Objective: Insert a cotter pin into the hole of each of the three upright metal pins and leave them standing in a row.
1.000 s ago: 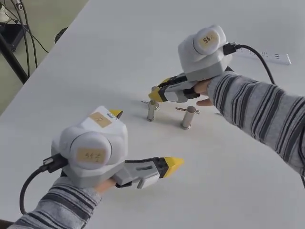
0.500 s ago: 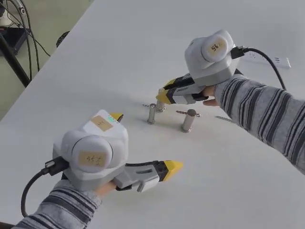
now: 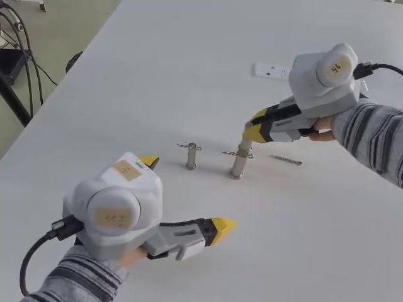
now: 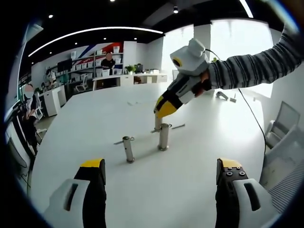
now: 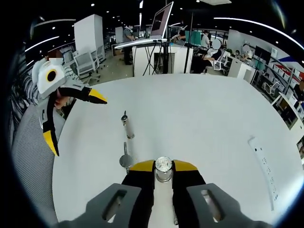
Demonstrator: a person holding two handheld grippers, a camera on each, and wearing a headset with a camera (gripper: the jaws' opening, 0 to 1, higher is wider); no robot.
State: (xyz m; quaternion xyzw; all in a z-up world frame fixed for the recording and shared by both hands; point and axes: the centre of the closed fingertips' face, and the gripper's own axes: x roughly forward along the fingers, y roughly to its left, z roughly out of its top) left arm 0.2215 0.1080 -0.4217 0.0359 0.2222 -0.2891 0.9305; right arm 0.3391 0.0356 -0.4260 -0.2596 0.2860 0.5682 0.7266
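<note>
While the left tool [image 3: 187,194] is held released, jaws wide apart, above the tabletop [image 3: 189,63] towards its left edge, the right tool [image 5: 164,171] is clenched on the top of one upright metal pin [image 5: 164,164]. Two other metal pins [image 3: 191,157], each crossed by a cotter pin [image 3: 188,146], are seen standing beside it, and a loose cotter pin [image 3: 286,160] is seen lying flat near them.

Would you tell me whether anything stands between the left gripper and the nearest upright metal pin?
Nothing visible does. The left gripper is open, and bare table lies between its jaws and the nearest metal pin, standing upright ahead. The right gripper, shut on another metal pin, is farther back.
</note>
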